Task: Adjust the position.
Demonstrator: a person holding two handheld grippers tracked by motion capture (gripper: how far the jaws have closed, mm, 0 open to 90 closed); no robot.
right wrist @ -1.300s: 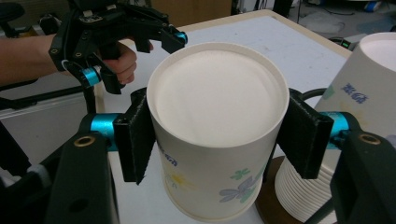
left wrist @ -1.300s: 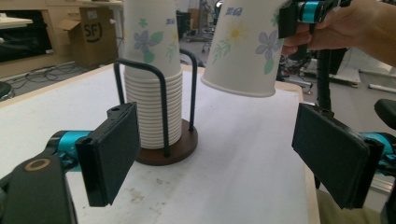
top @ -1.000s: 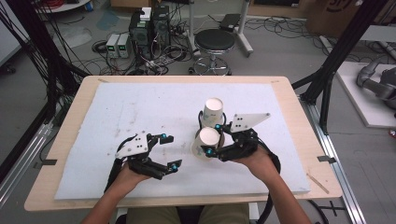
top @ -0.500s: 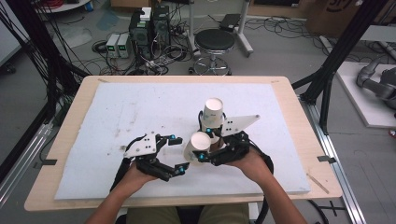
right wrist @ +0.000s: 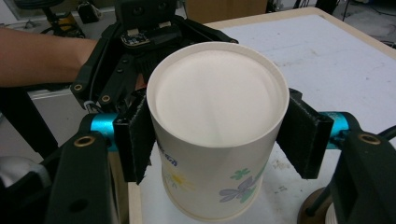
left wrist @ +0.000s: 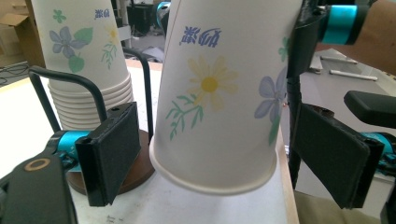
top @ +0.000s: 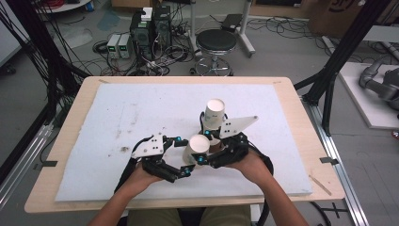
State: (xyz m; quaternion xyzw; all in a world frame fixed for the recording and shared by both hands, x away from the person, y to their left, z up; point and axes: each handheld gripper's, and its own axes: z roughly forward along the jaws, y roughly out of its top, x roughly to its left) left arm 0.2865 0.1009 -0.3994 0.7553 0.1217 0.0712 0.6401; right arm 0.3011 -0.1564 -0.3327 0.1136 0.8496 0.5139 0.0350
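A white paper cup (top: 198, 146) with a flower print hangs upside down above the mat, base up. My right gripper (top: 203, 147) is shut on the paper cup (right wrist: 215, 102), one pad on each side just under its base. My left gripper (top: 183, 156) is open, and its pads (left wrist: 114, 154) flank the cup's lower rim (left wrist: 215, 179) with a small gap on either side. Behind stands a stack of matching cups (top: 215, 113), also upside down, on a black wire holder (left wrist: 93, 88) with a round brown base (left wrist: 135, 172).
A white mat (top: 141, 108) covers most of the wooden table (top: 89, 87). Beyond the table's far edge are a black stool (top: 215, 41), computer boxes and cables on the floor. Black frame posts (top: 339, 61) stand at the right.
My left gripper has moved right until its open jaws straddle the cup. My right gripper has carried the cup left and toward me, away from the stack.
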